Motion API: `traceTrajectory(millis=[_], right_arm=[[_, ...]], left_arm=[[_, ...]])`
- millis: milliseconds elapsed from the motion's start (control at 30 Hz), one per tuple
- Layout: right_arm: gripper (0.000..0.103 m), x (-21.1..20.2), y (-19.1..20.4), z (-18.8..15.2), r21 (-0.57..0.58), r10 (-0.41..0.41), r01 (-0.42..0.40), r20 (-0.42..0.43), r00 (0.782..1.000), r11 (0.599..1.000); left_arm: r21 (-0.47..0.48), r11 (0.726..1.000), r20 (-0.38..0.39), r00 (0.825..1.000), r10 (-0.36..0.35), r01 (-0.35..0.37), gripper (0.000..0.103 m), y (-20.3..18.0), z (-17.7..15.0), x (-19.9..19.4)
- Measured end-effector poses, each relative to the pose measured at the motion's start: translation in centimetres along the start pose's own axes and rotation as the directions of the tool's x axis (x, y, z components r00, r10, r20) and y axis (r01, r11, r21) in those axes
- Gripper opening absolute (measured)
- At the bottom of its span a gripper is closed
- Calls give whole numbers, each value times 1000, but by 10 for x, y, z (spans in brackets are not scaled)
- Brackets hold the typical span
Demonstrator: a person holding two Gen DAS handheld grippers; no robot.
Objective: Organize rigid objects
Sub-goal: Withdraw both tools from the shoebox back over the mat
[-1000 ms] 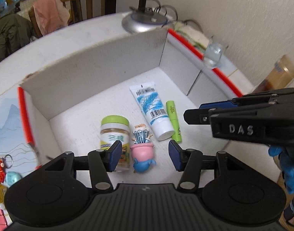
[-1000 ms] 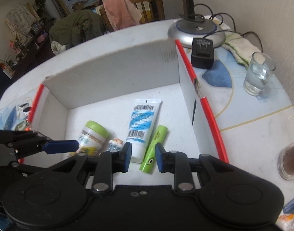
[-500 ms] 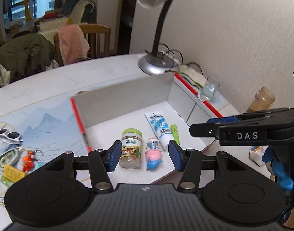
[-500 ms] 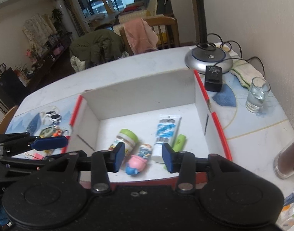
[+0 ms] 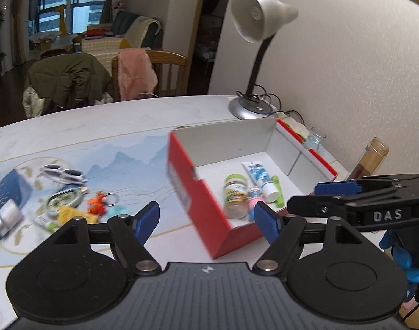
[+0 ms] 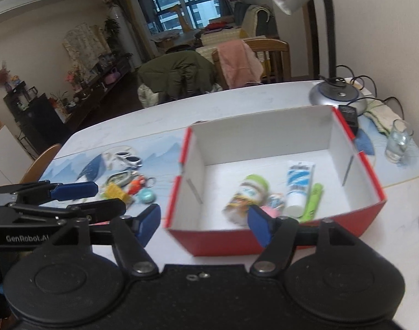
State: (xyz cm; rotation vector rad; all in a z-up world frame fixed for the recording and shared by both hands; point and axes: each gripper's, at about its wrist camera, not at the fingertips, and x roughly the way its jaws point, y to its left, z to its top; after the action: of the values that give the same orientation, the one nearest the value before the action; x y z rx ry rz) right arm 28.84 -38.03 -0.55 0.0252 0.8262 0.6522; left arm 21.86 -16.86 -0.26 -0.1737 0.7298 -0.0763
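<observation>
Left gripper (image 5: 208, 220): fingers empty and opening, held above the surface (image 5: 105, 126) at the near left corner of the box.
Right gripper (image 6: 204, 224): fingers empty and opening, held over the near wall of the box.
Red box (image 6: 313, 228): open-topped, white inside; holds a green-lidded jar (image 6: 246, 196) lying down, a small pink figure (image 6: 274, 205), a white-and-blue tube (image 6: 298, 183) and a green stick (image 6: 312, 199), all close together near the front wall.
Loose items (image 5: 72, 200): goggles, a key ring, an oval tin and small packets lie left of the box; probably next to collect.
Risk, clutter: items touch or overlap; fingers closing on one could drag or scatter its neighbours.
Risk, box: light cardboard; a bump from either gripper may shift it.
Risk, surroundings: water glass (image 6: 399, 140) stands right of the box; a wide swing could tip it.
Image: motion-blurred, small items uncertain.
</observation>
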Motion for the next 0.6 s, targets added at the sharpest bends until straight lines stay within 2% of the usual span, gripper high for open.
traceTrajectory(millis=[67,167,233,333,467,600], right_arm=[[83,0,15,-5,-16,8,-8,8,1000,1000],[87,3,39,-10,-24,30,-30,20,999,999],[89,6,55,-12,-27,42,-41,25,999,999],[91,12,77,-16,-29,55,-54,26,998,998],[91,24,103,-21,-36,53,-53,13,998,998],[91,36,126,-25,-33,52,-52,-5,999,998]], left_arm=[[-3,1000,2,1000,4,-4,76,12,-5,-9],[-10,1000,4,1000,17,-17,83,31,-12,-21],[-18,1000,8,1000,20,-20,83,45,-18,-30],[-20,999,13,999,34,-34,85,66,-22,-40],[-37,999,19,999,35,-34,97,97,-28,-52],[-49,997,24,998,57,-55,101,127,-32,-58]])
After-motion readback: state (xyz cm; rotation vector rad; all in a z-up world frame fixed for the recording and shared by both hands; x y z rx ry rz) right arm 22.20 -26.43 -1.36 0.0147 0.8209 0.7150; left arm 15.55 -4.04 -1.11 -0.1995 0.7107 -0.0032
